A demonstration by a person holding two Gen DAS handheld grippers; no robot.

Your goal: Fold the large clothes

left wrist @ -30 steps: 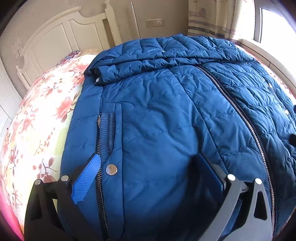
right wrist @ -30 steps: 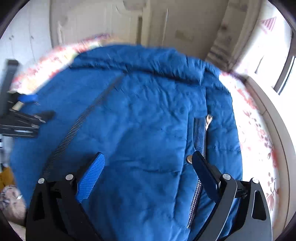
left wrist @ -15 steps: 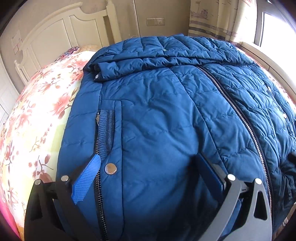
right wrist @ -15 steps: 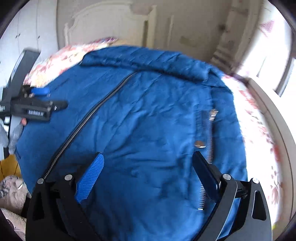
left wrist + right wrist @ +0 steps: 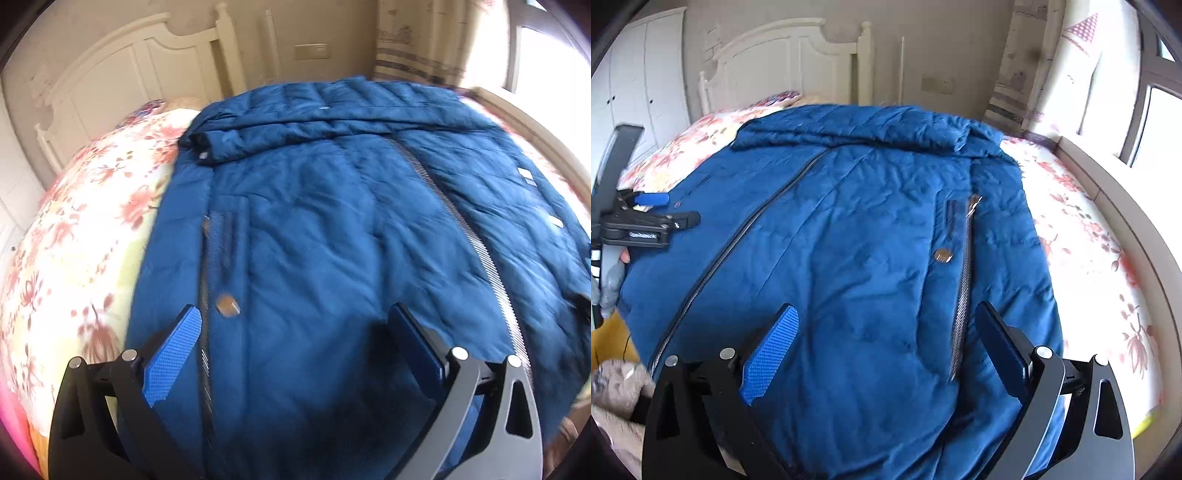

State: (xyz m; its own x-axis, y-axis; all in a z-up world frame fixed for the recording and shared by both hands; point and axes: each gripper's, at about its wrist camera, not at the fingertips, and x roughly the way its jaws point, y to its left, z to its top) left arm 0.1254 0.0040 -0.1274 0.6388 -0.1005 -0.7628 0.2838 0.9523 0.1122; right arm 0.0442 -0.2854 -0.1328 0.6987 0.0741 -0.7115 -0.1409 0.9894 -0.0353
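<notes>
A large blue padded jacket [image 5: 332, 240] lies front-up on the bed, zip [image 5: 461, 229] shut down its middle. A sleeve [image 5: 295, 136] is folded across its far end. My left gripper [image 5: 295, 332] hovers open over the near hem, beside the pocket zip and its metal snap [image 5: 227, 306]; nothing is between its fingers. In the right wrist view the jacket [image 5: 849, 240] fills the middle. My right gripper [image 5: 886, 332] is open above the hem near the other pocket zip [image 5: 964, 280]. The left gripper [image 5: 670, 208] shows at the far left, over the jacket's edge.
The floral bed sheet [image 5: 81, 229] shows on both sides of the jacket [image 5: 1089, 240]. A white headboard [image 5: 790, 62] stands behind, a window sill [image 5: 1126, 206] runs along the right, and a wardrobe [image 5: 639, 85] is at the left. A fluffy beige thing [image 5: 617, 384] lies below the bed's near-left corner.
Both views have drawn back and up from the jacket, showing more bed and room. The left view is now motion-blurred. Both grippers stayed open and the jacket lies as before.
</notes>
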